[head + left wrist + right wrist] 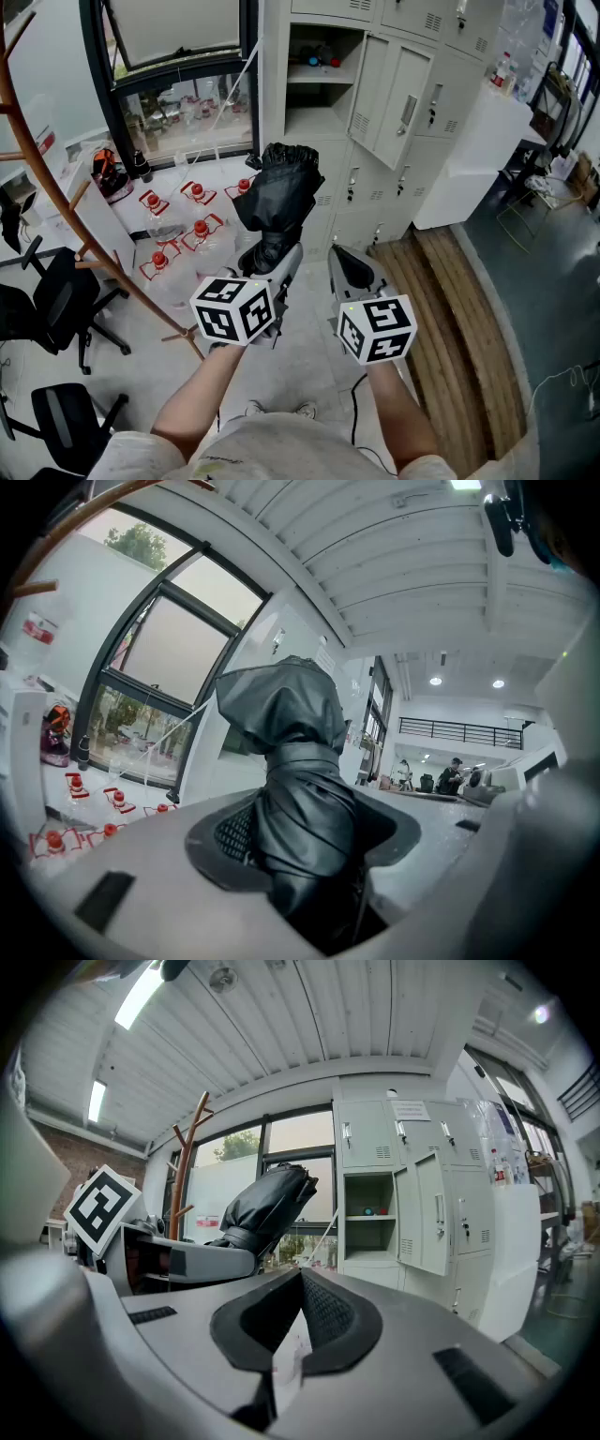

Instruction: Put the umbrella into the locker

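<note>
Both forearms reach forward side by side, each holding its tool about level. The left hand-held gripper [272, 261] is clamped on the folded black umbrella [278, 192], whose bunched end sticks out far beyond the jaws toward the locker [323, 89]. The right hand-held gripper [354, 272] is closed and holds nothing. The locker's open compartment lies far and slightly right, its door [398, 98] swung rightward. Red-capped bottles [173, 246] crowd the floor [309, 352] at left and wooden planks [441, 309] lie at right.
</note>
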`<state>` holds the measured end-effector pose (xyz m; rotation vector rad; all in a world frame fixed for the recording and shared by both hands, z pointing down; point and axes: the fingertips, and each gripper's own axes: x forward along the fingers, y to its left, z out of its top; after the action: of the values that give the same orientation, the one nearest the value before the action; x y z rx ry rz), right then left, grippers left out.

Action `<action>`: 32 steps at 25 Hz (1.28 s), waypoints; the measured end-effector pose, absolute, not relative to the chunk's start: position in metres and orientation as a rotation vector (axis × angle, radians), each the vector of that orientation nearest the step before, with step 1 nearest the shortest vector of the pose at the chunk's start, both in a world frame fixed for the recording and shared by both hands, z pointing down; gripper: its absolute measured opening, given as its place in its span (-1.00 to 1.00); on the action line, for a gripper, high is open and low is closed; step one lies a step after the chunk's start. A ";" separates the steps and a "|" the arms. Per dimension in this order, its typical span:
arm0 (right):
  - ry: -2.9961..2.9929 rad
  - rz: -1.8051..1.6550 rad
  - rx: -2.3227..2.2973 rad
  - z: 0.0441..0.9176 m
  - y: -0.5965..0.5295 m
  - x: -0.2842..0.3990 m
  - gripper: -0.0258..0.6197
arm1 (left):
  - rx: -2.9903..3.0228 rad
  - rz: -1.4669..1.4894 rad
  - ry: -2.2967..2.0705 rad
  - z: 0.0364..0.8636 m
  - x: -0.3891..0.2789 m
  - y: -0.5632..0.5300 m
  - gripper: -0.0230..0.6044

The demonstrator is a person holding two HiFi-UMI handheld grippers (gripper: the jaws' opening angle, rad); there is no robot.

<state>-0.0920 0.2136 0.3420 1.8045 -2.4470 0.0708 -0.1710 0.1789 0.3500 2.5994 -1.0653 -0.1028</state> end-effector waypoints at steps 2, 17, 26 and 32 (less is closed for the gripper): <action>-2.449 0.075 1.816 0.342 0.213 -0.088 -0.91 | 2.593 -0.098 -1.064 0.353 -0.167 0.179 -0.15; -2.498 0.092 1.805 0.341 0.203 -0.052 -0.91 | 2.588 -0.062 -1.101 0.357 -0.131 0.173 -0.15; -2.535 0.093 1.802 0.337 0.194 -0.020 -0.91 | 2.577 -0.045 -1.137 0.357 -0.105 0.166 -0.15; -2.533 0.080 1.782 0.336 0.172 -0.014 -0.91 | 2.564 -0.042 -1.140 0.359 -0.099 0.143 -0.15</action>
<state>-0.0142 0.1716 0.3362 1.7818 -2.5334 0.0797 -0.0992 0.1428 0.3588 2.5637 -1.1402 -0.0421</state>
